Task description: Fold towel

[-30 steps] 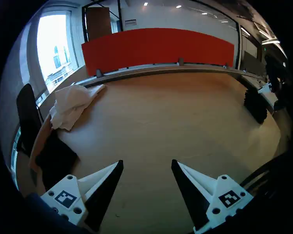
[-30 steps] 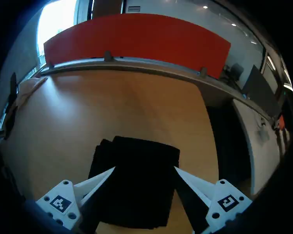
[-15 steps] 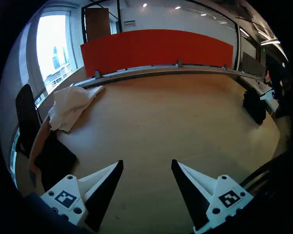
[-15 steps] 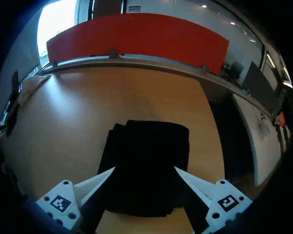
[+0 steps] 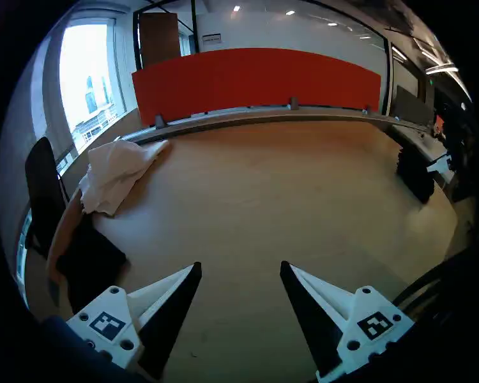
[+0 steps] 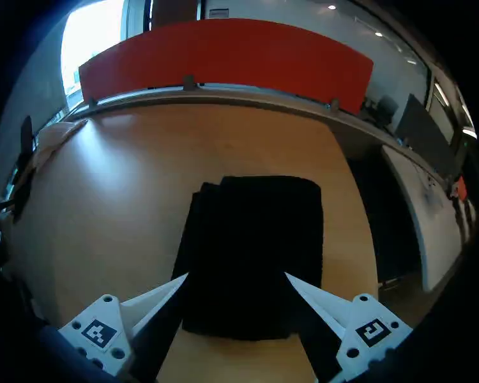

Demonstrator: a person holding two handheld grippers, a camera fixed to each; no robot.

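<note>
Desk [image 5: 271, 191], red divider [image 5: 258, 80], white cloth [image 5: 115, 171], black towel [image 6: 255, 236], L gripper [image 5: 240, 263] & R gripper [image 6: 236, 274] spread

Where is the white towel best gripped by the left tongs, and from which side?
Probably the loose corner nearest the left tongs. The white towel lies crumpled by the table edge, and that corner sticks out of the heap. Approach low across the wood from the middle, since a chair stands at the outer side.
</note>
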